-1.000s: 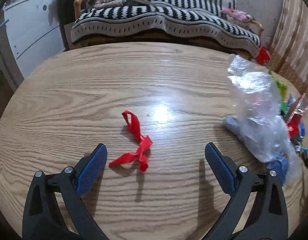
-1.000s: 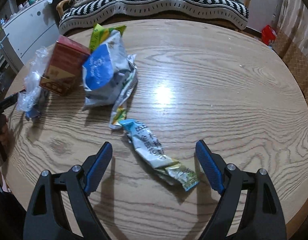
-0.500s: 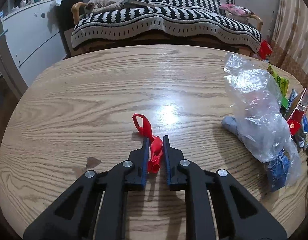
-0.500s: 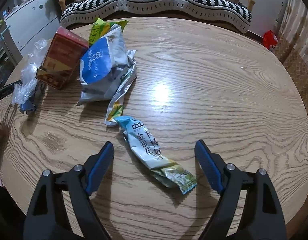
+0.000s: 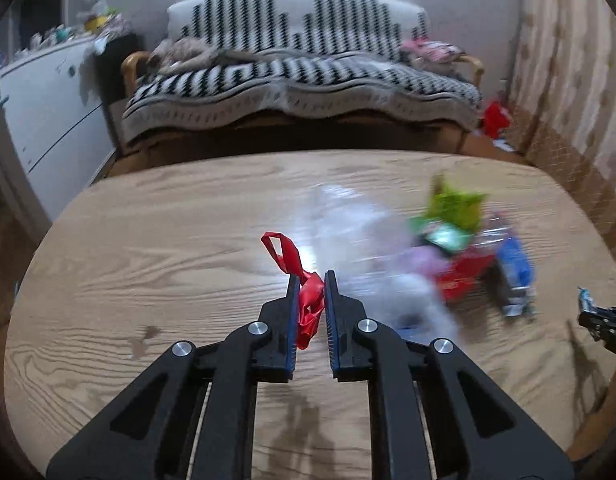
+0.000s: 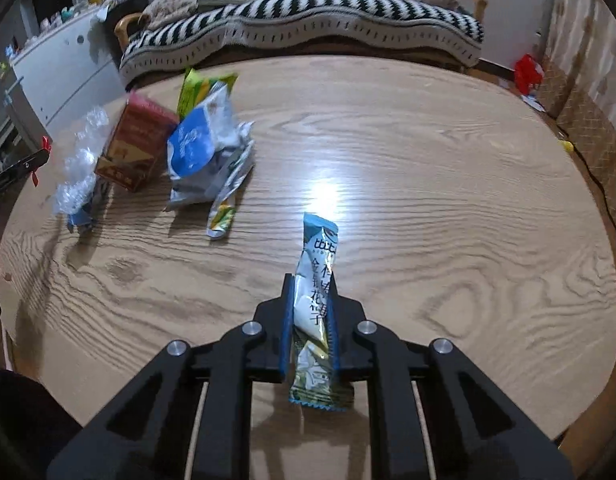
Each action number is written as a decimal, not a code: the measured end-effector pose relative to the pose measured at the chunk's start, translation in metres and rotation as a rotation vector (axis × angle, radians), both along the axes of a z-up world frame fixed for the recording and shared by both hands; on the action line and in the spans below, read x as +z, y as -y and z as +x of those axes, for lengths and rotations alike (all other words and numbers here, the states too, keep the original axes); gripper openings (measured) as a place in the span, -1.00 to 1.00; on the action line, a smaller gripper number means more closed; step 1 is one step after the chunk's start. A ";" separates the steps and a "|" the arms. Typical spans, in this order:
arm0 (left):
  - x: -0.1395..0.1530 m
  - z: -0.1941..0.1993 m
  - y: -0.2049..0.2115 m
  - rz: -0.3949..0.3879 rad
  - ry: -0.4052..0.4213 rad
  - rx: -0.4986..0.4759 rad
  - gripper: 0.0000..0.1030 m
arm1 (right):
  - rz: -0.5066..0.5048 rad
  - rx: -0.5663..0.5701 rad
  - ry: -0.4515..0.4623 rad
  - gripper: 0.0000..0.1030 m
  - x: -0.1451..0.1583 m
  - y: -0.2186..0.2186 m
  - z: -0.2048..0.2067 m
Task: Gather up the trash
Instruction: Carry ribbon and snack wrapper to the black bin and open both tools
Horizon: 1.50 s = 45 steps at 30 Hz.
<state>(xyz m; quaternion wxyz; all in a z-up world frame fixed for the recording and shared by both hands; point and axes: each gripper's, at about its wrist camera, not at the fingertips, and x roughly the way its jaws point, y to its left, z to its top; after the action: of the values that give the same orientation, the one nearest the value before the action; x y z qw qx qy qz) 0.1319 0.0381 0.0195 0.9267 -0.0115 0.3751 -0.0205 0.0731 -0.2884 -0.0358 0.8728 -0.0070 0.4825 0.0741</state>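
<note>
My left gripper point(image 5: 310, 280) is shut on a red ribbon scrap point(image 5: 292, 258) and holds it above the round wooden table point(image 5: 148, 264). My right gripper point(image 6: 311, 284) is shut on a long blue-and-white snack wrapper point(image 6: 317, 264), lifted off the table point(image 6: 447, 220) and standing up between the fingers. A trash pile lies at the left of the right wrist view: a clear plastic bag point(image 6: 82, 160), a red box point(image 6: 134, 146), a blue-and-white pouch point(image 6: 204, 148) and a green packet point(image 6: 202, 84). The same pile shows blurred in the left wrist view point(image 5: 455, 256).
A sofa with a black-and-white striped cover point(image 6: 308, 12) stands behind the table. A white cabinet point(image 6: 64, 64) is at the far left. A small wrapper point(image 6: 222, 216) lies beside the pile. The left gripper's tip point(image 6: 24, 168) shows at the left edge.
My left gripper closed on the red ribbon and lifted it, swinging toward the pile. My right gripper closed on the long wrapper and raised it off the table.
</note>
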 end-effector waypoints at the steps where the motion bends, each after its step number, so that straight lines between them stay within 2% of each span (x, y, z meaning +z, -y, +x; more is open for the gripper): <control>1: 0.004 -0.003 0.010 -0.003 0.009 -0.018 -0.78 | 0.005 -0.015 0.011 -0.72 0.005 0.010 -0.006; 7: 0.020 -0.021 0.099 -0.009 0.048 -0.178 -0.78 | 0.032 -0.132 0.056 -0.72 0.025 0.077 -0.041; 16: 0.014 -0.054 0.276 -0.019 0.044 -0.498 -0.78 | 0.068 -0.384 0.116 -0.72 0.042 0.215 -0.113; 23: -0.003 -0.101 0.397 -0.011 0.029 -0.757 -0.78 | 0.092 -0.600 0.114 -0.72 0.028 0.324 -0.182; 29: -0.022 -0.145 0.488 -0.027 0.007 -0.954 -0.78 | 0.138 -0.781 -0.001 -0.72 -0.010 0.404 -0.224; 36: -0.053 -0.179 0.570 -0.021 -0.042 -1.109 -0.78 | 0.223 -0.868 -0.083 -0.72 -0.044 0.444 -0.239; 41: -0.073 -0.185 0.605 -0.024 -0.080 -1.143 -0.78 | 0.244 -0.884 -0.097 -0.72 -0.049 0.451 -0.240; 45: -0.086 -0.185 0.618 -0.025 -0.101 -1.147 -0.78 | 0.254 -0.907 -0.110 -0.72 -0.053 0.457 -0.242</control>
<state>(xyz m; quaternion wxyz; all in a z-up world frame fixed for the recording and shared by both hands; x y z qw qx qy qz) -0.0534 -0.5800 -0.0665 0.7481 0.1819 0.3648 -0.5237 -0.1685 -0.7450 -0.0886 0.7841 0.3153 0.4694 -0.2558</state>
